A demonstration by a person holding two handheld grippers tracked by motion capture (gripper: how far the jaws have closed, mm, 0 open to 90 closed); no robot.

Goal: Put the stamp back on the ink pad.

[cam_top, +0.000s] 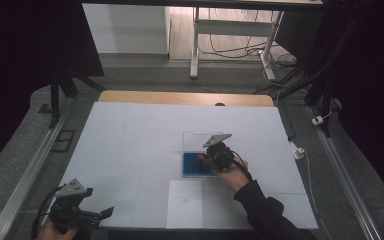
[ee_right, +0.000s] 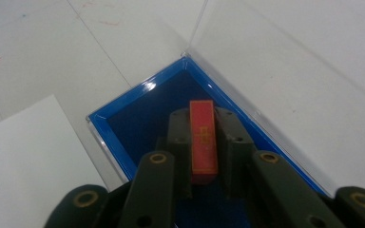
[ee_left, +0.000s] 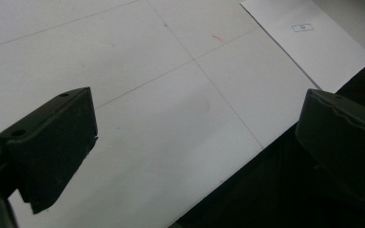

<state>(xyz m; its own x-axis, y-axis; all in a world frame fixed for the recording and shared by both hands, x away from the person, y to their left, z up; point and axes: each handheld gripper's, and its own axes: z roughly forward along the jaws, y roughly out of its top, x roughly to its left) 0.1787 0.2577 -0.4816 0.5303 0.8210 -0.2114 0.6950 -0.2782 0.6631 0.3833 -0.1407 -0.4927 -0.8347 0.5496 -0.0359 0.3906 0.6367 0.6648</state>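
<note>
A: Right gripper?
B: Jaws pinch a red block with gold markings, one jaw on each long side. Block sits over the dark blue lining of the blue tray, whose clear lid stands open behind it.

A: Where on the table?
B: Right of centre, tray just beyond the white sheet at the near edge.

A: Left gripper?
B: Jaws spread wide, nothing between them, held over the table's near left corner, well apart from the tray.
</note>
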